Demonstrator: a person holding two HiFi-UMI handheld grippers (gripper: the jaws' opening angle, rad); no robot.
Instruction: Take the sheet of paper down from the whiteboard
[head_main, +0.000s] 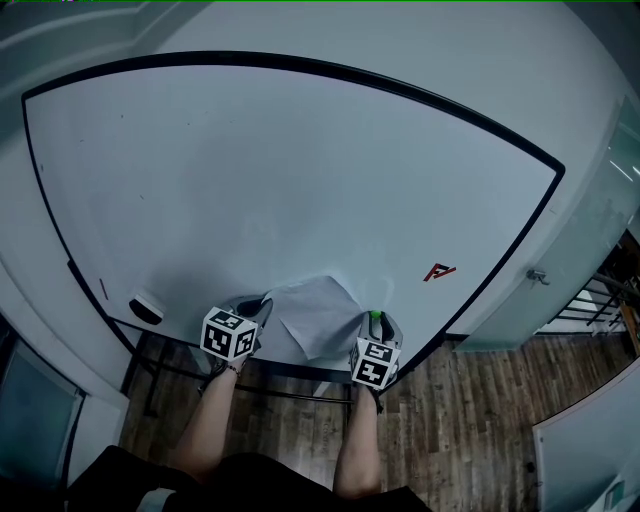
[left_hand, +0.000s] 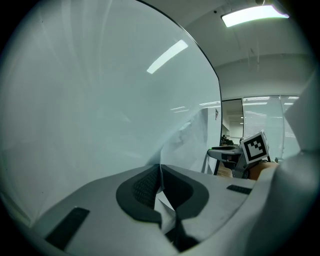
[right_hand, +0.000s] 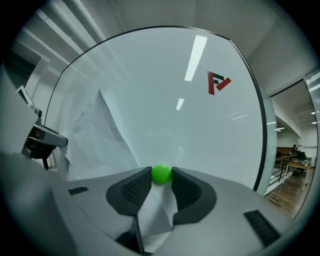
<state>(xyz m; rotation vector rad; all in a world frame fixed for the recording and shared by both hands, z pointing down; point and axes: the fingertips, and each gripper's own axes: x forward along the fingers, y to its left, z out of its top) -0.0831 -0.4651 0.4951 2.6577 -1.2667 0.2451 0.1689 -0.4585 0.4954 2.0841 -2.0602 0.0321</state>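
A creased white sheet of paper (head_main: 318, 314) hangs low on the whiteboard (head_main: 280, 180), between my two grippers. My left gripper (head_main: 260, 308) is shut on the sheet's left edge; in the left gripper view the paper (left_hand: 186, 136) runs out from between the closed pads (left_hand: 145, 187) and bulges off the board. My right gripper (head_main: 377, 324) is at the sheet's right corner, shut on a round green magnet (right_hand: 161, 173). That corner of the paper (right_hand: 156, 210) lies between its jaws below the magnet. The rest of the sheet (right_hand: 92, 132) spreads left across the board.
A red logo (head_main: 439, 271) is on the board to the right of the paper. An eraser (head_main: 147, 307) sits near the board's lower left edge. A glass panel with a handle (head_main: 538, 276) stands at the right, and wooden floor (head_main: 470, 420) lies below.
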